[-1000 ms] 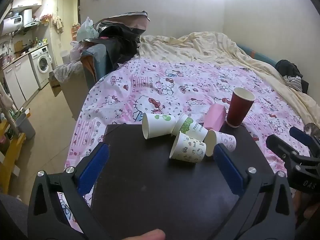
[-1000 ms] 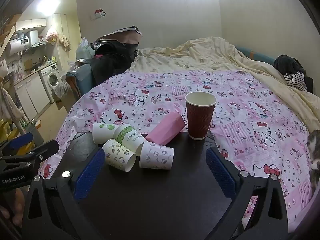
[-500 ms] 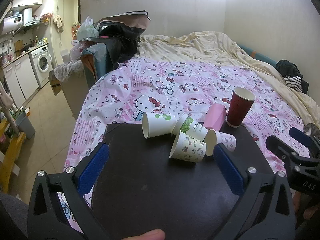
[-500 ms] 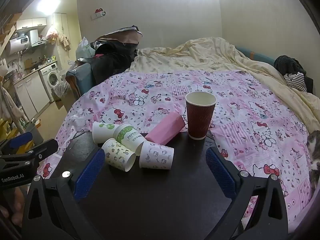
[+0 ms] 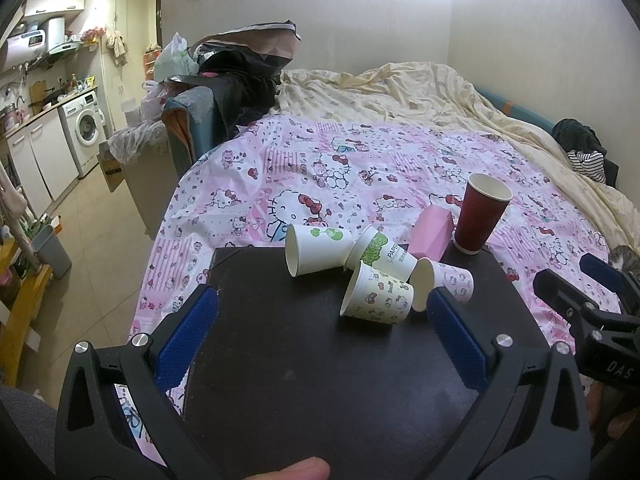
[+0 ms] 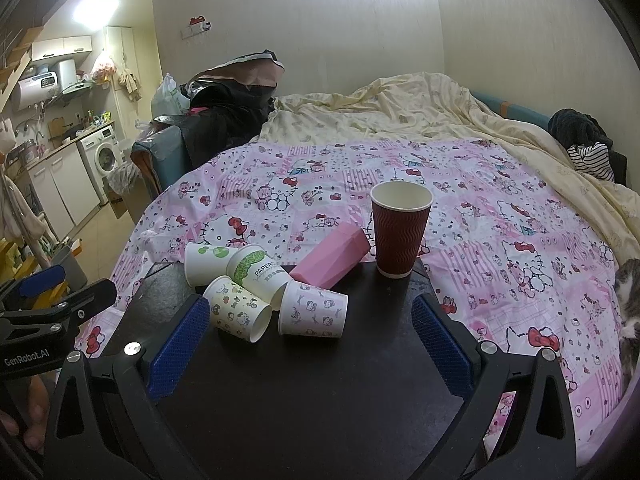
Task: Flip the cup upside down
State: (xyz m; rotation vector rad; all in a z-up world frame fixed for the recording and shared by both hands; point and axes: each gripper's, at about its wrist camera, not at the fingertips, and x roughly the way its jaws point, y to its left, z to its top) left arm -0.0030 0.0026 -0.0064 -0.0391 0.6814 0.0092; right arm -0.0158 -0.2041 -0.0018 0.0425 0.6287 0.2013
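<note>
**Two spread grippers, six cups on a dark tray**

At the bottom of each wrist view, a black gripper with blue pads frames the scene: the left gripper [image 5: 322, 304] and the right gripper [image 6: 310, 320], both with fingers spread wide and holding nothing. Between them lies the dark round tray [image 6: 320, 392], low in the frame. Past the pads, four white printed paper cups [image 6: 312, 314] lie on their sides in a touching cluster at centre. Just behind them lies one pink faceted cup [image 6: 332, 256], also on its side. Beside it, right of centre, one dark red ribbed paper cup [image 6: 400, 236] stands upright, mouth up, on the tray's far edge. Beyond spreads a pink cartoon-print bedsheet [image 6: 500, 216].
</note>
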